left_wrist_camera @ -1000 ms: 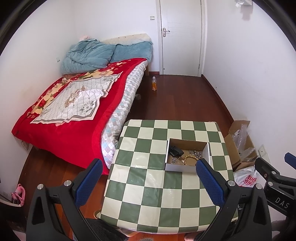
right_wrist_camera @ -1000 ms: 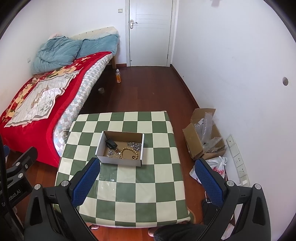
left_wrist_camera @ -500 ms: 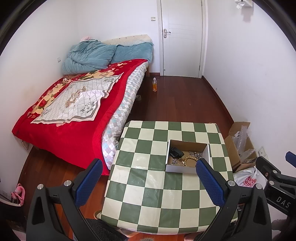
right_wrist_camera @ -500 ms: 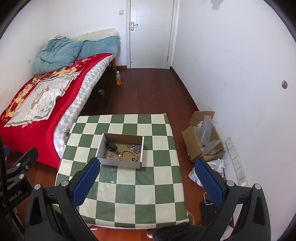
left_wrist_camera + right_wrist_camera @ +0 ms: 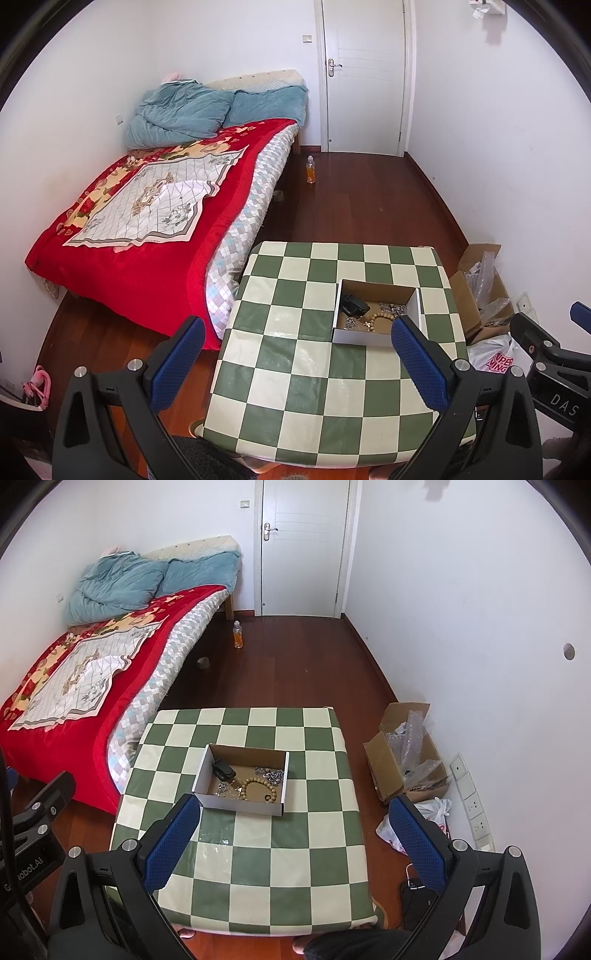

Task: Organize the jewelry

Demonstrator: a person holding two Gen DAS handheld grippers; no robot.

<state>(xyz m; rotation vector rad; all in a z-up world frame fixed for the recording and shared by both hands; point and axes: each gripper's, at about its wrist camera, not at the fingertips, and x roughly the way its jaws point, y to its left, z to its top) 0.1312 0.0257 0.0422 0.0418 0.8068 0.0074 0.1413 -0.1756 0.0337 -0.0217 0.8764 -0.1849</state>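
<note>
A shallow cardboard box (image 5: 242,805) sits on a green and cream checkered table (image 5: 295,867). It holds a wooden bead bracelet (image 5: 258,788), a black pouch (image 5: 223,770) and small silver pieces (image 5: 271,774). The box also shows in the left wrist view (image 5: 360,338), with the bracelet (image 5: 378,319) and pouch (image 5: 352,304). My left gripper (image 5: 295,354) is open and empty, high above the table's near side. My right gripper (image 5: 295,834) is open and empty, also high above the table. The right gripper's body shows at the left view's right edge.
A bed with a red blanket (image 5: 140,229) stands left of the table. An open cardboard box with plastic wrap (image 5: 406,766) and a white bag (image 5: 432,814) lie on the wood floor to the right. An orange bottle (image 5: 238,635) stands near the door (image 5: 304,546).
Both grippers have risen and drawn back slightly, so the table and box look a little smaller and lower. Both stay open and empty.
</note>
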